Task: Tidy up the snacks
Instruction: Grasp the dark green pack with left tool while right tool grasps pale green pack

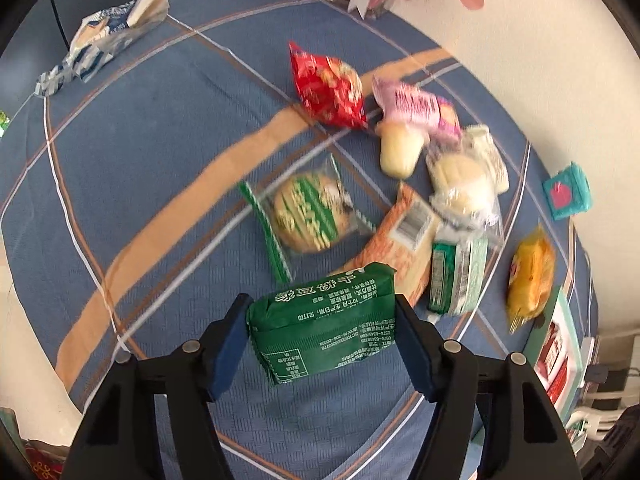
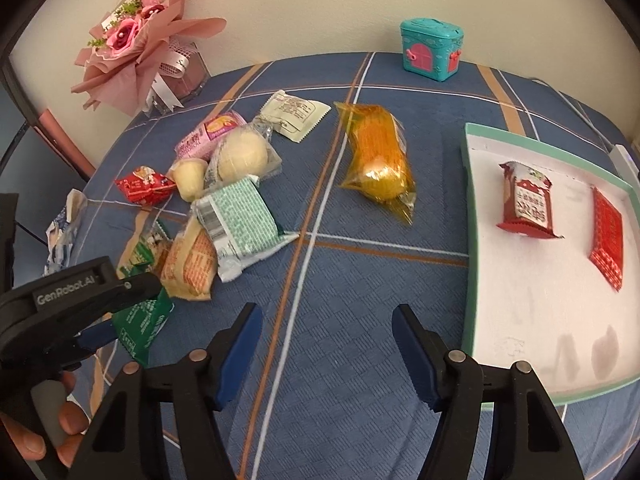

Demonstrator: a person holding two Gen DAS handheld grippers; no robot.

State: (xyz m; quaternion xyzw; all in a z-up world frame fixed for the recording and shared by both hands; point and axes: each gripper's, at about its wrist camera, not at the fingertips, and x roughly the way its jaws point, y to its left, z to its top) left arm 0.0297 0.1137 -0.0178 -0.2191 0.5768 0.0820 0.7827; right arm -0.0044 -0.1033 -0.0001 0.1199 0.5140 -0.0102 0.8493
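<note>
- The table (image 2: 360, 360) was covered in a blue plaid cloth with orange and white stripes.
- A shallow tray (image 2: 467, 240) with a mint-green rim and white floor lay at the right of the right wrist view; two red packets lay inside it, a red-and-white snack packet (image 2: 527, 205) with unreadable print and, just to its right, a flat red packet (image 2: 608, 245).
- A pink-paper bouquet (image 2: 136, 40) stood at the far left against the wall, and a teal toy box (image 2: 431, 49) with a pink door sat far right of centre.
- The left gripper (image 1: 320, 340) was clamped on a green snack packet (image 1: 324, 320); its black body read "GenRobot.AI" in the right wrist view. The packet was dark green with white Chinese print, too blurred to read, its long axis running across the jaws, lifted near the heap.
- The right gripper (image 2: 326, 344) hung with its blue-padded jaws apart, nothing between them, just left of the tray.
- An orange cellophane packet (image 2: 378, 160) lay alone mid-table, long axis running near to far.
- A heap of snacks lay at the left: a mint-printed packet (image 2: 236, 220) showing a barcode, a pink packet (image 2: 208, 136) and a small red packet (image 2: 145, 189).
</note>
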